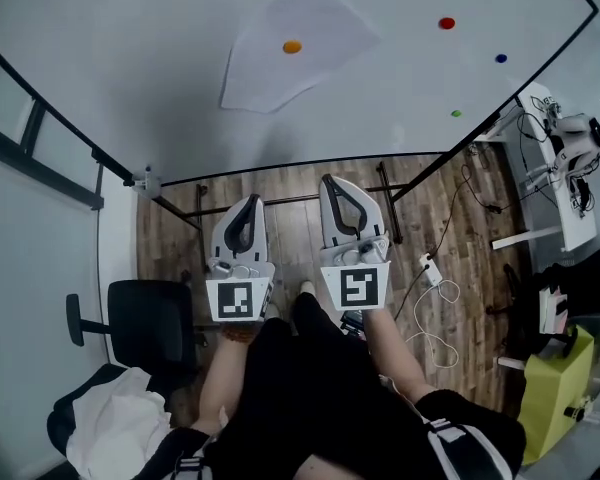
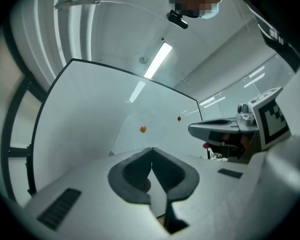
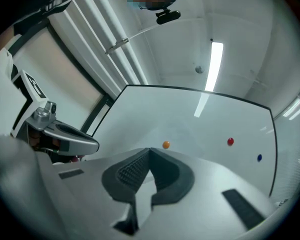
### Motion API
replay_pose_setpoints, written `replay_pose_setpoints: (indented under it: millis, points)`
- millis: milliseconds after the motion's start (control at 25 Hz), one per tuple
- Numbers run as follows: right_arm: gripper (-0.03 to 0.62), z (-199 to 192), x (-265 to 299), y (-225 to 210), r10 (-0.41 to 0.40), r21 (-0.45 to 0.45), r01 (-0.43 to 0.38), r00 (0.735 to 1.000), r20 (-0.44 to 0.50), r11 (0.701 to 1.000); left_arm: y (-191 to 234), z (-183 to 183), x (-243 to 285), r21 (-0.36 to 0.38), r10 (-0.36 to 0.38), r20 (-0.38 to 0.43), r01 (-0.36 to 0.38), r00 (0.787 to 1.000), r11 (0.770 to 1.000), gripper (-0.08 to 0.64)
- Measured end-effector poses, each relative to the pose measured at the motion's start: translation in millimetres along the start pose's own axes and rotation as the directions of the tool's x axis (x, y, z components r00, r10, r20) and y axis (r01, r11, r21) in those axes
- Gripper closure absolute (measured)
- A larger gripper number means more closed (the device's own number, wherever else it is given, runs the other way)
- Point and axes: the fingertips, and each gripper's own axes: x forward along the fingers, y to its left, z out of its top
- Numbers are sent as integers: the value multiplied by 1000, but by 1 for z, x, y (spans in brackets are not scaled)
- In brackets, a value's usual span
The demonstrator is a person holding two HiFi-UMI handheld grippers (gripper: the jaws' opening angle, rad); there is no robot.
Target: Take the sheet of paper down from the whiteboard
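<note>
Paper, one white sheet [image 1: 275, 73], lies flat against the whiteboard [image 1: 120, 68], turned askew, with an orange magnet [image 1: 292, 46] sitting on it. Further right on the bare board are a red magnet [image 1: 447, 23], a blue magnet [image 1: 501, 58] and a small green magnet [image 1: 456, 113], all clear of the sheet. The left gripper [image 1: 250, 203] and the right gripper [image 1: 332, 183] are held side by side in front of the person, pointing towards the board and well short of it, below the sheet in the head view. Each gripper has its jaws pressed together with nothing between them. Beneath them is a wooden floor [image 1: 460, 258]. A black office chair [image 1: 140, 318] stands at the left with a white cloth [image 1: 120, 428] draped on it.
</note>
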Motion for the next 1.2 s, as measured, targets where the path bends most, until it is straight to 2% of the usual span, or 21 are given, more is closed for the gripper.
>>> replay_pose_setpoints:
  millis: [40,80,160,320,400,480,640,800,960,1200]
  points:
    - [594,-4,3,-6,13,-34,-13,1000,-11,999,-3,2,7,3,-1,3,1,1000,1000,548]
    - [594,-6,5,-14,11,-30,-11,1000,-5,999,-7,5,14,-3,0,6,0,1000,1000,548]
    - [594,-10,10,-31,-25,51,23,999,35,998,-16,8,28,-22,0,21,1,1000,1000,548]
    - [594,-24,27,-53,-63,130,54,996,67,990,-17,-1,46,-3,13,-3,-13,1000,1000,548]
    - [594,-33,34,-55,-36,89,33,999,40,995,-11,-10,49,7,29,-25,-29,999,1000,548]
    - [594,-35,43,-57,-42,108,37,998,42,994,-1,-18,54,20,41,-45,-40,998,999,548]
    - [594,-32,66,-60,-47,61,44,998,50,997,17,-22,73,10,25,-16,-25,1000,1000,548]
    - [594,-23,81,-63,-53,-7,54,998,33,999,25,-5,95,-35,-7,18,7,1000,999,548]
    - [592,-20,99,-62,-78,-12,79,997,28,997,38,0,110,-33,-36,51,38,998,999,548]
    - [591,-17,123,-61,-87,-83,88,996,10,993,61,-7,117,-8,-56,54,57,997,998,548]
